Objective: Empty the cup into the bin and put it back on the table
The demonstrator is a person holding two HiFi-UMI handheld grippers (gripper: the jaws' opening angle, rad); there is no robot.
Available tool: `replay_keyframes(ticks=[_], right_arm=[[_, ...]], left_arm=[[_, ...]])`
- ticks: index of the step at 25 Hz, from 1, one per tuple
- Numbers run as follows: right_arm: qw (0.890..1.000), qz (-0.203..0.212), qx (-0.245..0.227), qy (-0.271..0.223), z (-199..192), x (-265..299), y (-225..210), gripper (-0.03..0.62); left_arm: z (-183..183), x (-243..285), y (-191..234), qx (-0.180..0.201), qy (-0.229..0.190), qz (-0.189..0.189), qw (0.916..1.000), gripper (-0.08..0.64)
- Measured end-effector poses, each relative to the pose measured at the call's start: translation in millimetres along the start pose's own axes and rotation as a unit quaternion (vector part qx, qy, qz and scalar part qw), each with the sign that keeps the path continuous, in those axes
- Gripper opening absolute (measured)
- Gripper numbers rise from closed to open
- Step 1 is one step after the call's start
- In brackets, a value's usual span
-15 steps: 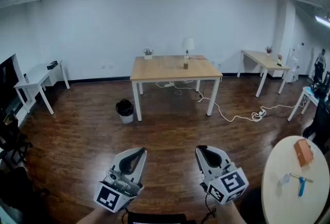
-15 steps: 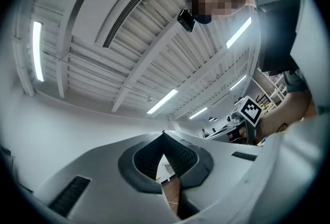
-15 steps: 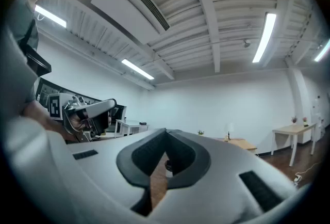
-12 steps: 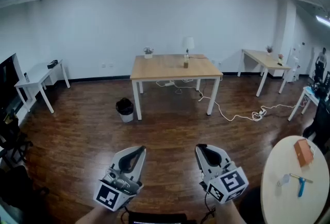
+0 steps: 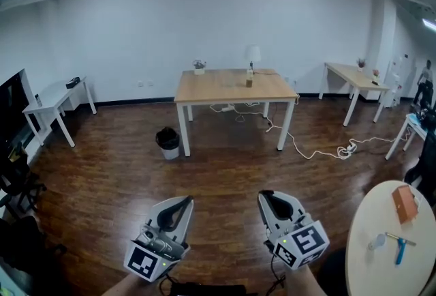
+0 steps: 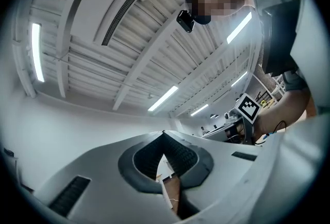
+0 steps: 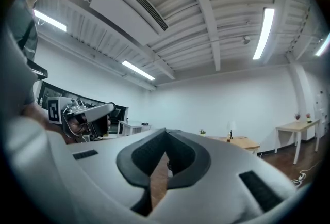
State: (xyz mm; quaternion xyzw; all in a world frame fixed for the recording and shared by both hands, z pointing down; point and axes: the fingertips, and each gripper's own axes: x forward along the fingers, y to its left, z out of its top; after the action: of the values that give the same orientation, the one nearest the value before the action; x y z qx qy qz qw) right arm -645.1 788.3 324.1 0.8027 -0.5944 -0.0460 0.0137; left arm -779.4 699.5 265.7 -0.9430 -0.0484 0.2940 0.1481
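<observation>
Far across the room a small brown cup (image 5: 249, 82) stands on a wooden table (image 5: 218, 91) with white legs. A black bin (image 5: 167, 142) with a white liner stands on the floor by the table's front left leg. My left gripper (image 5: 185, 200) and right gripper (image 5: 266, 196) hover side by side over the wood floor at the bottom of the head view, well short of the table. Both are shut and hold nothing. In the left gripper view the left gripper (image 6: 163, 133) points up at the ceiling. The right gripper (image 7: 166, 131) points level, with the table (image 7: 242, 142) small in the distance.
A lamp (image 5: 253, 53) and a small plant (image 5: 199, 67) also stand on the table. A white cable (image 5: 320, 151) trails over the floor to its right. A white desk (image 5: 51, 101) stands left and another table (image 5: 354, 76) right. A round white table (image 5: 381, 267) with a brown box is near right.
The head view has shifted a little, so the table and bin sit slightly further right and lower. Both grippers keep their places, shut.
</observation>
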Motion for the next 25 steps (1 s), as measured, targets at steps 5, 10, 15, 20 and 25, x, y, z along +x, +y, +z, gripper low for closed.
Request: replay_keyframes(ticks=[5, 10, 15, 20, 25], right_arm=[[1.000, -0.009, -0.001, 0.003, -3.7, 24.5, -17.5, -0.001], [1.000, -0.015, 0.001, 0.006, -8.4, 69.3, -34.9, -0.001], [1.000, -0.024, 0.008, 0.013, -16.0, 122.3, -54.6, -0.002], [0.999, -0.033, 0.008, 0.014, -17.6, 176.4, -71.3, -0.001], [0.999, -0.035, 0.001, 0.014, -17.7, 222.7, -79.5, 0.000]], left_arm=[[-19.0, 11.2, 22.8, -0.003, -0.005, 0.005, 1.0000, -0.009], [-44.1, 31.6, 59.1, 0.001, -0.010, -0.006, 0.9999, -0.009], [-73.0, 48.0, 108.7, -0.004, -0.010, -0.003, 0.9999, -0.009], [-98.2, 65.7, 152.9, -0.008, -0.013, -0.011, 0.9998, -0.009], [-122.3, 78.5, 187.8, -0.011, -0.013, -0.023, 0.9996, -0.009]])
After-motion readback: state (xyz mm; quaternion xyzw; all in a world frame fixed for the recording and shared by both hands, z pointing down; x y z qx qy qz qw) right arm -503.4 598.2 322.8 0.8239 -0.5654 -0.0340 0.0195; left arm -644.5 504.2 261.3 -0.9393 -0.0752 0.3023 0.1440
